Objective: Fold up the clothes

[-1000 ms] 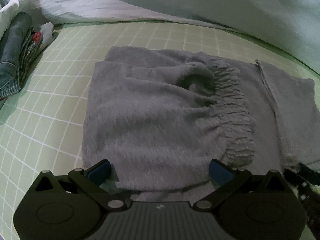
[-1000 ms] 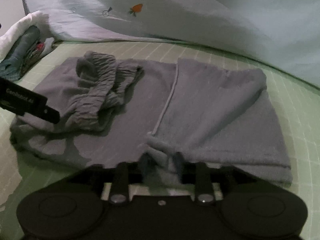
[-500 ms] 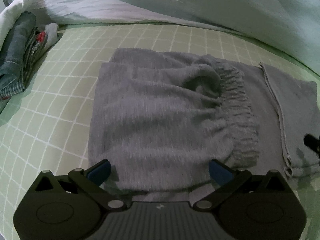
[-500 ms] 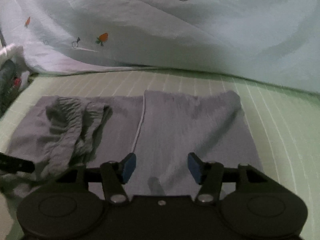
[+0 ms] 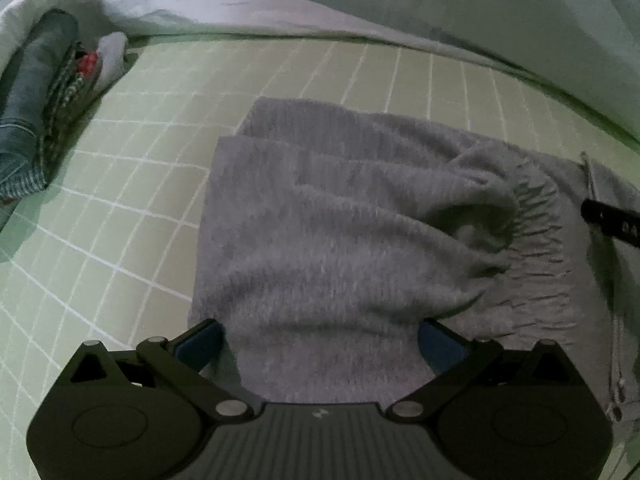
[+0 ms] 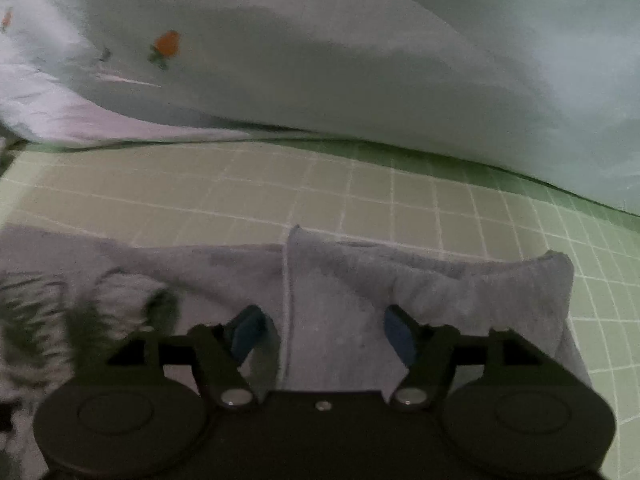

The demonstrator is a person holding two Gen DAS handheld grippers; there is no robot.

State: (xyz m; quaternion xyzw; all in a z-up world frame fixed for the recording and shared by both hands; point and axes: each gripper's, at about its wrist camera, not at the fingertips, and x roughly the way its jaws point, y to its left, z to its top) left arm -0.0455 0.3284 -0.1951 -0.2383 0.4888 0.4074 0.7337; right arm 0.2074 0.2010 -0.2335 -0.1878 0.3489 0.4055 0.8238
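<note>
A grey knit garment (image 5: 340, 240) lies partly folded on the green checked sheet (image 5: 140, 184), its ribbed elastic waistband (image 5: 536, 240) bunched at the right. My left gripper (image 5: 320, 340) is open, its blue pads either side of the garment's near edge. In the right wrist view the same garment (image 6: 400, 280) shows a folded flap with a seam. My right gripper (image 6: 322, 332) is open over that flap, holding nothing. The right gripper's tip (image 5: 612, 224) shows at the right edge of the left wrist view.
A stack of folded clothes with jeans (image 5: 36, 112) sits at the far left. A pale quilt with carrot prints (image 6: 320, 60) is heaped along the back of the bed. Bare sheet (image 6: 600, 300) lies right of the garment.
My right gripper let go of the garment's edge, opened, and rose back over the folded flap. My left gripper stayed open and moved closer over the garment's near edge.
</note>
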